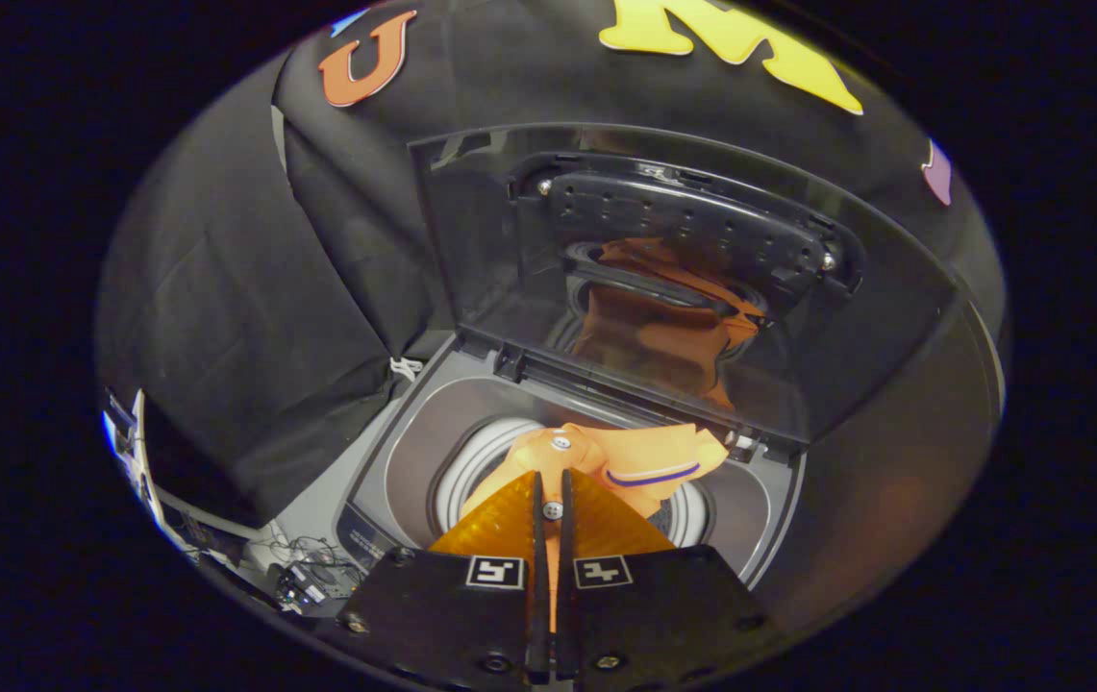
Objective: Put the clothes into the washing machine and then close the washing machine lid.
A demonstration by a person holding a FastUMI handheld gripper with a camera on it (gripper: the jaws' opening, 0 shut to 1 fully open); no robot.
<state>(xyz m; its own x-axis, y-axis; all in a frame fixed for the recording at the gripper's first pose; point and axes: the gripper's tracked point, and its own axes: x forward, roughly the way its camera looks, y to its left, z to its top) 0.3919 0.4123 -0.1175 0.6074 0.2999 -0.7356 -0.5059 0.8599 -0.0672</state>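
Observation:
An orange garment (639, 461) with a purple stripe hangs bunched from my gripper (551, 478), whose two fingers are pressed together on the cloth. It hangs just above the round white drum opening (471, 471) of the top-loading washing machine (413, 423). The machine's dark glass lid (510, 240) stands raised upright behind the drum. An orange reflection of the garment shows in the lid.
Black cloth walls surround the machine at the back and left. Cables and small devices (308, 577) lie on the floor to the left of the machine. The grey top deck (760, 500) rings the drum opening.

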